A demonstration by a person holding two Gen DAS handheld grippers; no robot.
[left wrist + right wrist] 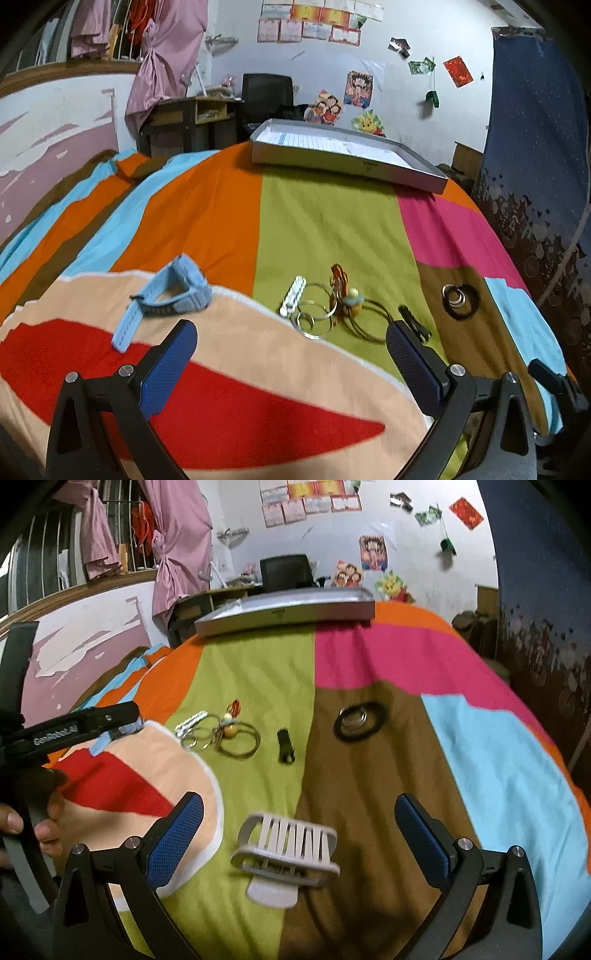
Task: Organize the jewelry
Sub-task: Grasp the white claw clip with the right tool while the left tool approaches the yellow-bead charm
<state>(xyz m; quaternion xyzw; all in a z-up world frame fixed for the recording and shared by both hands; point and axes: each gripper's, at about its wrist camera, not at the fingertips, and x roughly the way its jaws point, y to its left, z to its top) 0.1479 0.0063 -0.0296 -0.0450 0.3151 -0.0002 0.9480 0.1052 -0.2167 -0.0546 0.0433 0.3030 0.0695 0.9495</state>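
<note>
Jewelry and small accessories, scattered on a patchwork bedspread point(325, 221) of orange, green, pink, brown and pale blue blocks; spread out singly, probably so each piece can be picked alone.

Shallow grey cardboard box tray point(351, 162) at 12 o'clock in both views, far end of the bed, open side up: likely the place for collecting, well apart from everything else.

Pale blue rubber-strapped wristwatch point(173, 295) at 10 o'clock of the left gripper point(291, 347), lying on its side on the peach patch, strap trailing toward the camera.

Cream plastic claw hair clip point(286, 849) dead centre between the right gripper point(299, 821) fingers, resting on the green-brown seam; not yet grasped, though apparently lined up for it.

Cluster of thin metal bangles and key rings with an orange charm point(332, 306) at 12 o'clock of the left gripper, overlapping, so awkward to separate.

Black ring with silver rings inside point(460, 297) at 1 o'clock, on brown cloth.

Small black clip point(413, 321) just beside the right-hand finger in the left view.

Both pairs of jaws spread wide, holding nothing.
</note>
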